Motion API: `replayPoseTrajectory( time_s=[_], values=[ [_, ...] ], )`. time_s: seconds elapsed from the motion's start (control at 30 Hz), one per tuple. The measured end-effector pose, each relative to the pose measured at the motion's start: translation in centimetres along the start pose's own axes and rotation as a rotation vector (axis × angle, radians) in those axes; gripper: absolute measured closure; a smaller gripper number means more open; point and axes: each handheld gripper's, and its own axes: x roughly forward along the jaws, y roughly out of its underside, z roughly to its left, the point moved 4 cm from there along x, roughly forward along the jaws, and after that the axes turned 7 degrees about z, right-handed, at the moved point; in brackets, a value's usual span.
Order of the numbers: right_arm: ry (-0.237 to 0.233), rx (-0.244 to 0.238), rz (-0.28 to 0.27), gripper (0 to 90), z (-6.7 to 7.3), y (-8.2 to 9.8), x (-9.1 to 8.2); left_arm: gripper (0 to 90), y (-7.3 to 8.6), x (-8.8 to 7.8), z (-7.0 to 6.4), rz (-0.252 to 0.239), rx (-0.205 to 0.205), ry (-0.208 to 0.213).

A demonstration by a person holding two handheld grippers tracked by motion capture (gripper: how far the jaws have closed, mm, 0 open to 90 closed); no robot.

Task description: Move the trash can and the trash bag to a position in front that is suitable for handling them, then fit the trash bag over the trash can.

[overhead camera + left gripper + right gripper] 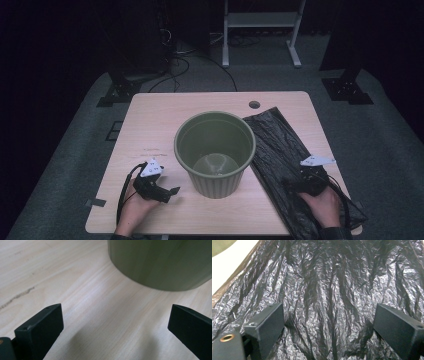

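Bag [280, 150] of crinkled black plastic lies beside the green bin [215, 150] under the wide-open, empty right gripper [329, 325]; left gripper [115, 327] likewise gapes over bare counter [165, 115].

bin [215, 150]: olive green | bag [280, 150]: glossy black, crinkled | table [150, 120]: pale wood grain

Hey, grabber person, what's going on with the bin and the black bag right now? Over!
Left gripper open, beside green bin. Right gripper open, over black bag, not gripping. Bag flat on table, bin empty. Nothing blocking.
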Motion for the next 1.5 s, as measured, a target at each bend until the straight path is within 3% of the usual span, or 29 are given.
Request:
replayPoseTrajectory(
  time_s=[0.4,0.6,0.73,0.93,1.03,1.1,1.2,1.5],
  values=[
    [0.0,0.0,0.0,9.0,0.0,0.0,0.0,0.0,0.6,0.8,0.1,0.057,0.01,-0.01],
    [0.0,0.0,0.0,9.2,0.0,0.0,0.0,0.0,0.6,0.8,0.1,0.058,0.008,-0.01],
    [-0.015,-0.013,-0.027,26.9,0.2,0.1,-0.3,0.0,0.6,0.8,0.1,0.058,0.008,-0.009],
    [-0.046,-0.044,-0.049,71.8,0.9,0.2,-0.8,0.0,0.6,0.8,0.1,0.058,0.008,-0.009],
    [-0.068,-0.057,-0.042,89.9,1.1,0.2,-0.8,0.0,0.6,0.8,0.1,0.058,0.008,-0.009],
    [-0.067,-0.062,-0.039,90.0,1.3,0.1,-0.8,0.0,0.6,0.8,0.1,0.058,0.009,-0.008],
    [-0.11,-0.057,-0.036,90.0,1.6,0.0,-0.7,0.0,0.6,0.8,0.1,0.058,0.011,-0.006],
    [-0.188,-0.112,-0.05,90.0,4.9,-1.6,0.0,0.0,0.6,0.8,0.1,0.057,0.01,-0.006]
  ],
)
